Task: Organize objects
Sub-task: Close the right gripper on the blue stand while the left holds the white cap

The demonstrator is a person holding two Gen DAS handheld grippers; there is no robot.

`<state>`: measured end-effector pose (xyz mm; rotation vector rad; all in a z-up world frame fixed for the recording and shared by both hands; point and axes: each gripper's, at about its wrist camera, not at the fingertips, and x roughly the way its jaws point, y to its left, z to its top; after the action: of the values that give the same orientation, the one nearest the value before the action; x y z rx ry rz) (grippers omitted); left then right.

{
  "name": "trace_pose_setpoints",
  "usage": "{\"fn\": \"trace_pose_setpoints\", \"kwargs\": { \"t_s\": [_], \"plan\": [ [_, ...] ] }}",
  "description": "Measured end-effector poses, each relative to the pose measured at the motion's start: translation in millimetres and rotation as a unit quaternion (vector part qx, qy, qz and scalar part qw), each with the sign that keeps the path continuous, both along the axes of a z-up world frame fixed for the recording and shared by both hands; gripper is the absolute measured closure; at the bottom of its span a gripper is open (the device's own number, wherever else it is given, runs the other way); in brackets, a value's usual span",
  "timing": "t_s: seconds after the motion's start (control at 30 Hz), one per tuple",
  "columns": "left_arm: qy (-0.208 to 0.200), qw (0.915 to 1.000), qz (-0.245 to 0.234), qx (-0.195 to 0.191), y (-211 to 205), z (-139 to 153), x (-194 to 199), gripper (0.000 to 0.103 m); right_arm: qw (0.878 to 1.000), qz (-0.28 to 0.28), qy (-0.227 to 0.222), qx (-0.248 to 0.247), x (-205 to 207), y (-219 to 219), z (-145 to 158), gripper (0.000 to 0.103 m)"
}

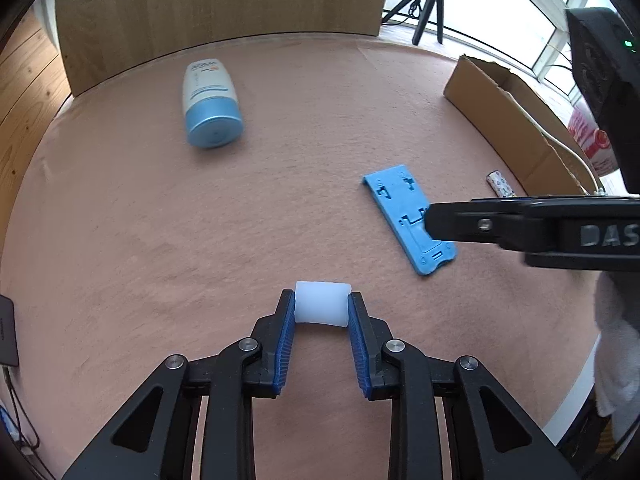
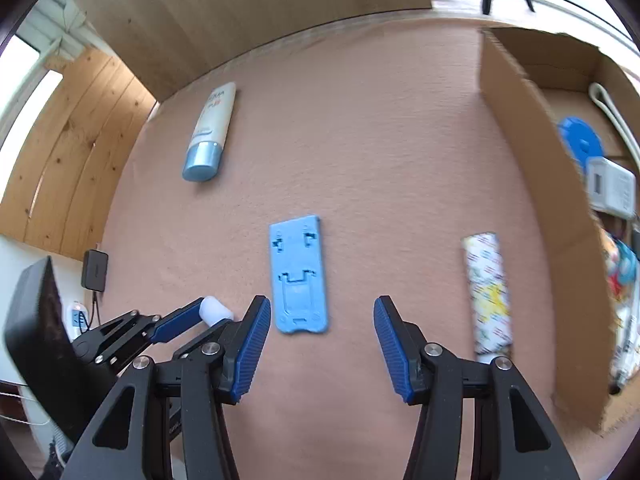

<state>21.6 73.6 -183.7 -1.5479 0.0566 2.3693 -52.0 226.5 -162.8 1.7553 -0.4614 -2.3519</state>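
My left gripper (image 1: 321, 305) is shut on a small white cylinder (image 1: 320, 303), held between its blue pads just above the pink table; it also shows in the right wrist view (image 2: 216, 310). My right gripper (image 2: 320, 312) is open and empty, its fingers to either side of the near end of a flat blue plastic stand (image 2: 299, 276). In the left wrist view the right gripper (image 1: 430, 222) reaches over that stand (image 1: 404, 212). A white tube with a blue cap (image 1: 210, 102) lies at the far left, also in the right wrist view (image 2: 209, 134).
An open cardboard box (image 2: 520, 160) stands on the right, holding a blue disc (image 2: 580, 142), a white device (image 2: 610, 190) and colourful items. A patterned wrapped stick (image 2: 490, 292) lies beside the box. A wooden board (image 1: 220, 0) stands behind the table.
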Motion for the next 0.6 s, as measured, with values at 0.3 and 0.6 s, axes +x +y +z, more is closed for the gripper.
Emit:
{"fn": "trace_pose_setpoints", "kwargs": {
  "t_s": [0.3, 0.6],
  "plan": [
    [0.003, 0.9993, 0.038, 0.008, -34.6, 3.6, 0.6, 0.075, 0.994, 0.047, 0.009, 0.098, -23.6, -47.4, -16.8, 0.053],
    [0.004, 0.9979, 0.063, 0.018, -56.1, 6.9, 0.1, 0.075, 0.982, 0.092, 0.011, 0.165, -26.9, -68.0, -19.0, 0.056]
  ]
}}
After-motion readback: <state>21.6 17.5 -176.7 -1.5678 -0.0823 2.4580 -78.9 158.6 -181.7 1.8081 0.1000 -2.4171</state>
